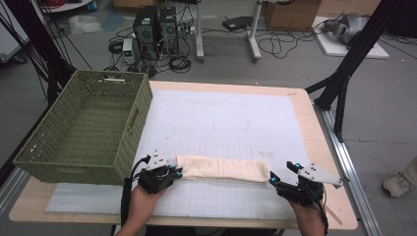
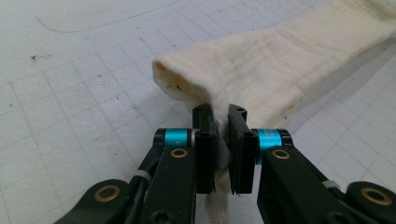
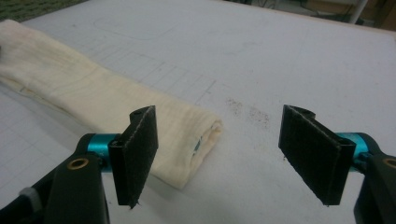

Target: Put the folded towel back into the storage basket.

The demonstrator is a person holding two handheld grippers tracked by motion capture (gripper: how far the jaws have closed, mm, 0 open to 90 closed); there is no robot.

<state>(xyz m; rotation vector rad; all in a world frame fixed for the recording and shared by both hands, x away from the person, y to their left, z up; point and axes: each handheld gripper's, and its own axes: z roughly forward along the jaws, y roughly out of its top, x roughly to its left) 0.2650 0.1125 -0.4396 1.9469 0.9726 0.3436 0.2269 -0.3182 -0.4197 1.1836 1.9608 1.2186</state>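
Basket: a green woven basket (image 1: 83,125) is seen standing at the table's left edge, just beside the left hand.
Left gripper: the left gripper (image 1: 169,173) is pressed together on the left end of the folded cloth (image 1: 223,168); in the left gripper view the fabric (image 2: 261,70) is seen nipped between the jaws and lifted slightly there.
Cloth: it is laid on the white mat (image 1: 226,123), near the table's front edge, between the two grippers.
Long axis: it is run left to right, from one gripper towards the other.
Right end: the free, folded end (image 3: 196,140) is found just ahead and to the left of the right gripper's gap.
Right gripper: the right gripper (image 1: 280,179) is held spread, nothing between the pads; a small shift towards the cloth end is judged needed before pinching.
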